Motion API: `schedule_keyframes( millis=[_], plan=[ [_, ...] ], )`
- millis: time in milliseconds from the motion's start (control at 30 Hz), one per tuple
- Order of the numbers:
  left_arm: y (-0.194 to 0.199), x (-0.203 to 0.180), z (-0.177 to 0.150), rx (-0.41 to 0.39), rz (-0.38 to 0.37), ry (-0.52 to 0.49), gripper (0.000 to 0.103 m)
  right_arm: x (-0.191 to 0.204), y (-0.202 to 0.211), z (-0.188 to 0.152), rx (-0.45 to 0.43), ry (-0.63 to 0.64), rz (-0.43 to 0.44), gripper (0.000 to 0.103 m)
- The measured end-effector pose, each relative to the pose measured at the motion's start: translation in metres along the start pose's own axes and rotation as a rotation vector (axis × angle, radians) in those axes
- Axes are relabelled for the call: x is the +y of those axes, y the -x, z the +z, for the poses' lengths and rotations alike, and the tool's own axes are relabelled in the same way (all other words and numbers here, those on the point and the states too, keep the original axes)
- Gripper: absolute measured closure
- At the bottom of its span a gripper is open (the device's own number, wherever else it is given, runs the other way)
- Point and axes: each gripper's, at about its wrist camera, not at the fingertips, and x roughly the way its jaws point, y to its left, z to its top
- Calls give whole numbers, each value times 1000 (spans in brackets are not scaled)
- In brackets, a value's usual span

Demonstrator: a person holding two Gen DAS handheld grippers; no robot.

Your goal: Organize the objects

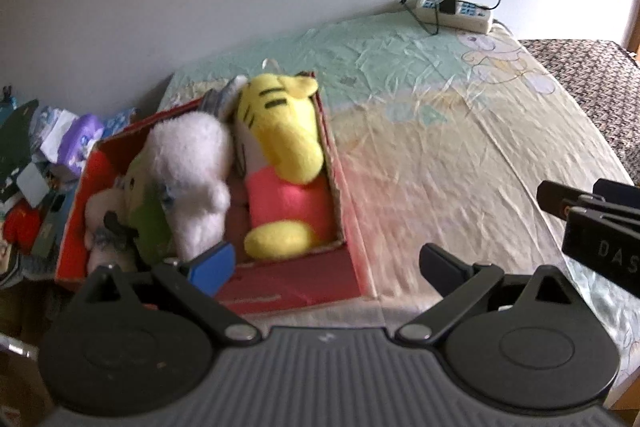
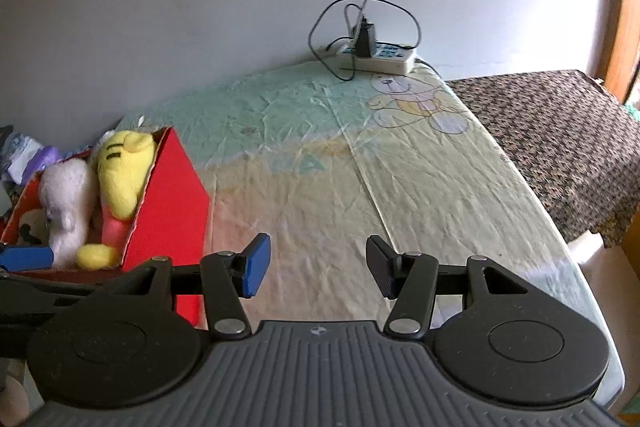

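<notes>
Two wide-open, empty tools, left (image 1: pixel 326 267) and right (image 2: pixel 319 265), near fuzzy plush toys (image 1: pixel 276 147) in a red cardboard box (image 2: pixel 168 195).

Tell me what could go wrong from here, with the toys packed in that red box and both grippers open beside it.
1. The red box is crammed: the yellow tiger plush and white plush rise above its rim, so a nudge might spill one.
2. The left gripper hangs open over the box's near wall and could catch it.
3. The power strip trails loose cables on the table; a reach could snag them.
</notes>
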Motion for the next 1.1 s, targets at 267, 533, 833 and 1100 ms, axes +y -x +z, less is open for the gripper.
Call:
schedule_keyframes(
  millis=[267, 533, 833, 1100],
  plan=[
    [8, 37, -10, 8, 101, 105, 3, 33, -1, 4, 9, 61, 97, 47],
    [8, 103, -15, 17, 120, 157, 1, 93, -5, 7, 12, 95, 129, 47],
    [-5, 156, -11, 14, 112, 131, 0, 150, -11, 10, 4, 68, 114, 42],
    [-16, 192, -1, -8, 75, 123, 1, 191, -21, 13, -16, 80, 82, 40]
  ],
)
